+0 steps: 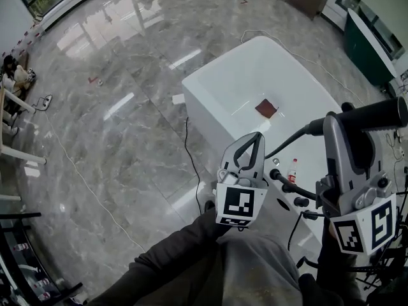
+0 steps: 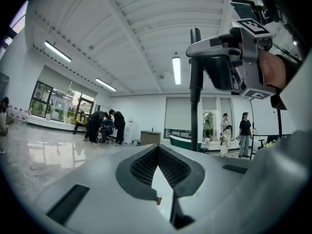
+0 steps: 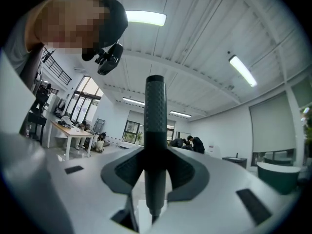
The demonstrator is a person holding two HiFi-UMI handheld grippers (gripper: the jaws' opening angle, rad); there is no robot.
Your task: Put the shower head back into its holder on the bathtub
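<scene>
A black stick-shaped shower head [image 1: 376, 115] is held level in my right gripper [image 1: 341, 123], which is shut on its handle. Its dark hose [image 1: 290, 142] curves down to the left towards the white bathtub [image 1: 217, 88]. In the right gripper view the textured handle [image 3: 155, 130] stands upright between the jaws. Black tap fittings [image 1: 287, 185] sit on the tub's near rim, below and left of the right gripper. My left gripper [image 1: 257, 136] hovers over that rim with its tips together and nothing in them. The left gripper view also shows the right gripper [image 2: 229, 57] with the handle [image 2: 195, 91].
A small bottle [image 1: 292, 169] stands on the tub rim by the fittings. A brown square [image 1: 266, 108] lies inside the tub. A black cable [image 1: 190, 152] runs over the glossy marble floor beside the tub. Several people [image 2: 100, 126] are far across the hall.
</scene>
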